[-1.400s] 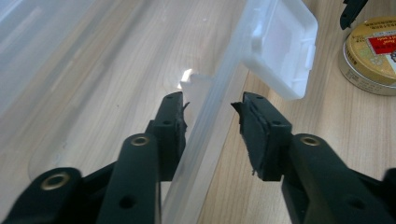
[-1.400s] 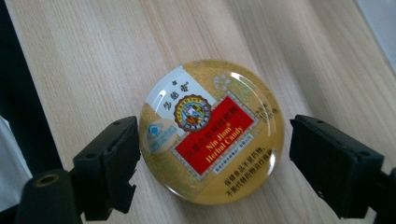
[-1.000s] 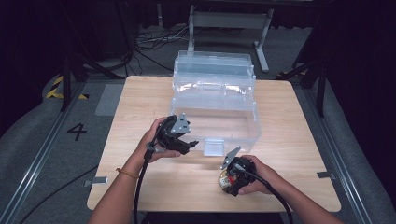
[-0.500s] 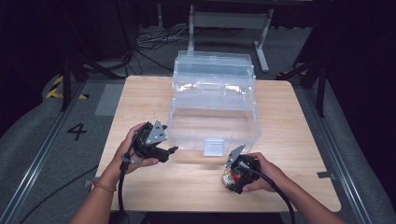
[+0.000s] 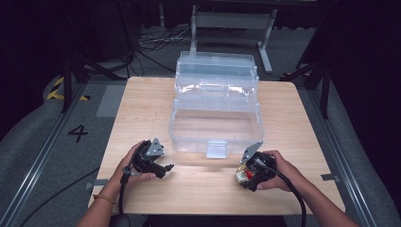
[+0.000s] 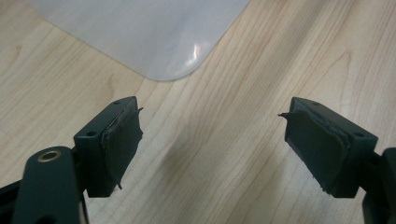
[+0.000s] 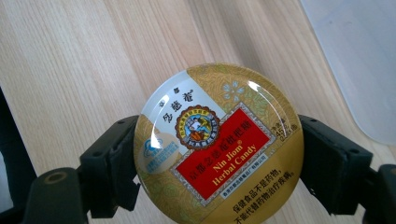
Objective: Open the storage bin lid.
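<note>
Two grippers sit low in the frame, near the clear box (image 5: 216, 111). Right gripper (image 7: 219, 161) squeezes a round candy tin (image 7: 218, 144) above the table (image 5: 142, 109), maybe to put it inside. Left gripper (image 6: 212, 140) is wide apart, with nothing in it

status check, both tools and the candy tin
Left tool open, empty. Right tool shut on candy tin. Clear box open ahead, nothing blocking.

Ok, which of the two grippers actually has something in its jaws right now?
The right gripper: its jaws are shut on a round gold Nin Jiom Herbal Candy tin. The left gripper has its jaws spread wide with just bare wooden table between them.
</note>
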Tool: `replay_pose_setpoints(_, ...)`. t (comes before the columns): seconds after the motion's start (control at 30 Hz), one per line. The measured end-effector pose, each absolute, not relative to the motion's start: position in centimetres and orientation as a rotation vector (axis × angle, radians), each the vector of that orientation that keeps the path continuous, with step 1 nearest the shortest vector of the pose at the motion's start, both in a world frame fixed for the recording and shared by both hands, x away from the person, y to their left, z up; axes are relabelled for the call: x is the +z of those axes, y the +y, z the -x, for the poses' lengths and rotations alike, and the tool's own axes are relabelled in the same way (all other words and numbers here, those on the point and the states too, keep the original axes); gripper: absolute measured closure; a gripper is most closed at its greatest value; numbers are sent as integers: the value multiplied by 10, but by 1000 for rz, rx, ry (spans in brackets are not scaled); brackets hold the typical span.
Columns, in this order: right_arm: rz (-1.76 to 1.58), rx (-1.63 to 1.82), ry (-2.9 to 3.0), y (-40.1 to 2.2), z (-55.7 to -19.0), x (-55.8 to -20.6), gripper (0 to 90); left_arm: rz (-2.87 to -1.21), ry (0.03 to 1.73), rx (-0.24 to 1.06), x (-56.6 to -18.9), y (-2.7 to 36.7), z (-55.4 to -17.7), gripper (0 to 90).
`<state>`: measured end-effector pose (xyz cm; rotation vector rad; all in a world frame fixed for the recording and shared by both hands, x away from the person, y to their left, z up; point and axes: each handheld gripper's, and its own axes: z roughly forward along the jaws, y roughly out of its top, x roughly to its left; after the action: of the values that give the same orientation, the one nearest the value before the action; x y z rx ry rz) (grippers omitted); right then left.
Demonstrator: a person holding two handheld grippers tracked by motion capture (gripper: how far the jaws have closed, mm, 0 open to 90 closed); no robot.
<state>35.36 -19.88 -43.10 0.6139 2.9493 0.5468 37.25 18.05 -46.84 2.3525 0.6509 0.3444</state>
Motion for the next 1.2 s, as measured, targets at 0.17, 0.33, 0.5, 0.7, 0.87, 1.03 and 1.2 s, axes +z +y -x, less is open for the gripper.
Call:
replay_pose_setpoints(0.17, -626, 551, 2926, -212, -353, -423, 205, -2340, 691, 319, -475, 186, -375, 185)
replay_pose_setpoints(0.33, -651, 547, 2901, -225, -353, -412, 204, -2316, 727, 284, -481, 190, -377, 183)
replay_pose_setpoints(0.5, -666, 532, 2870, -241, -354, -396, 205, -2298, 740, 263, -484, 194, -379, 169)
replay_pose_setpoints(0.7, -683, 549, 2839, -253, -355, -383, 205, -2287, 744, 267, -485, 194, -379, 149)
replay_pose_setpoints(0.87, -655, 542, 2815, -261, -359, -374, 205, -2287, 744, 268, -485, 194, -379, 148)
replay_pose_setpoints(1.03, -639, 531, 2789, -269, -368, -364, 204, -2287, 744, 268, -486, 194, -379, 147)
replay_pose_setpoints(1.2, -626, 540, 2747, -275, -379, -350, 205, -2288, 743, 268, -486, 194, -379, 147)
